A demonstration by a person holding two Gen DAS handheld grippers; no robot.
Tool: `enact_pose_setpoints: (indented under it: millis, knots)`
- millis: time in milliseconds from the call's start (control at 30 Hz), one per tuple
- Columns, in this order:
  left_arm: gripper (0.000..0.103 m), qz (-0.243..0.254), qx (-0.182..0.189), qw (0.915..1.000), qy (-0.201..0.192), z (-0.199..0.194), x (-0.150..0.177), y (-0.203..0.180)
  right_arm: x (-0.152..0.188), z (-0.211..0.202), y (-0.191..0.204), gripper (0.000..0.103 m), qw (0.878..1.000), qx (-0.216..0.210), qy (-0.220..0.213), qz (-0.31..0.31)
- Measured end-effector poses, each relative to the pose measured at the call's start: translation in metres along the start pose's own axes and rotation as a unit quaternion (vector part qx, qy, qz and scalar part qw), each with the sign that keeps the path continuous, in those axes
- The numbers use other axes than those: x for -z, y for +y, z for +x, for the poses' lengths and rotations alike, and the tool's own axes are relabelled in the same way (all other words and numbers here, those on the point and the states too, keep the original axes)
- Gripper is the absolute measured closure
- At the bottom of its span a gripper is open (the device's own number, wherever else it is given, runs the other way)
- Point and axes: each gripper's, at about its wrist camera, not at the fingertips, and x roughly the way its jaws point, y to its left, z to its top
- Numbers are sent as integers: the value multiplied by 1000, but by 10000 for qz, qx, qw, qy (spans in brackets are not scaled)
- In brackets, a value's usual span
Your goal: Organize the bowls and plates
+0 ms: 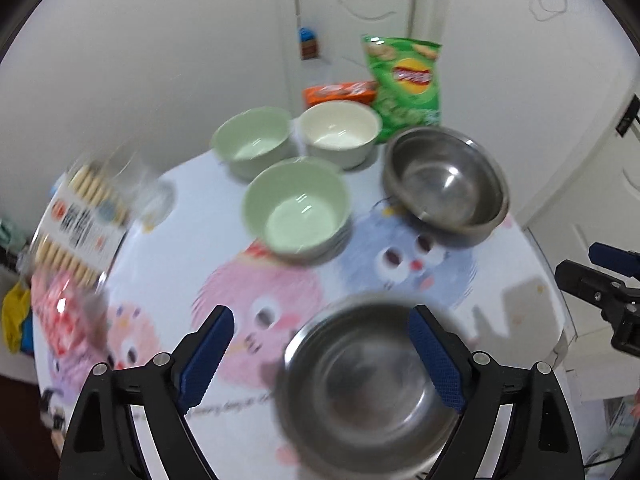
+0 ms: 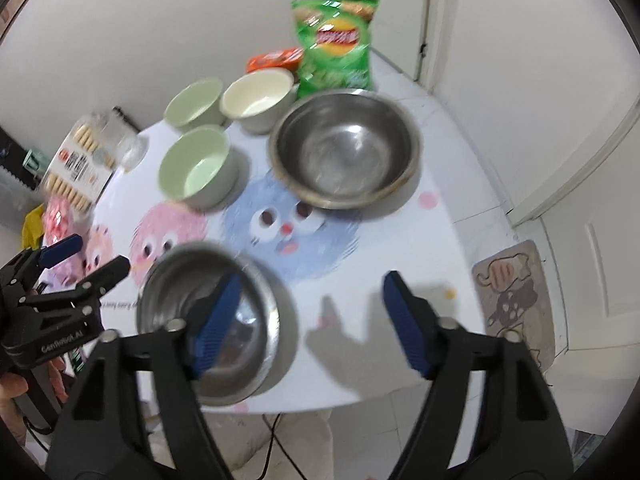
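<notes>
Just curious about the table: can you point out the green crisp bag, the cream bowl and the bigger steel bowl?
Green crisp bag (image 2: 335, 46), right wrist view, front panel.
Cream round bowl (image 2: 258, 98), right wrist view, inner wall.
Large steel bowl (image 1: 444, 184), left wrist view, inside bottom.

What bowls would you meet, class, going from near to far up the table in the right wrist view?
Small steel bowl → nearest green bowl → large steel bowl → far green bowl → cream bowl.
</notes>
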Motion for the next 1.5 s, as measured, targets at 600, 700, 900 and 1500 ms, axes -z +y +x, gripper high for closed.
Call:
enact_pose_setpoints:
  millis: [600,700,900,1500]
  knots:
    - [12,-326,122,9982,495,106,-77,-82,-71,70,-83,21,9994,210,143,217]
    - [12,-366,134,9976,569,117,-83,-86,-80,81,-89,21,9995,163,219,185]
    - [12,-577,217,9953,751,138,-93,-91,-97,103,-105,21,9989,11,351,314]
    - [51,-740,242,9906,1129,180,-97,-94,-111,162,-117,56,9939,-283,938,514]
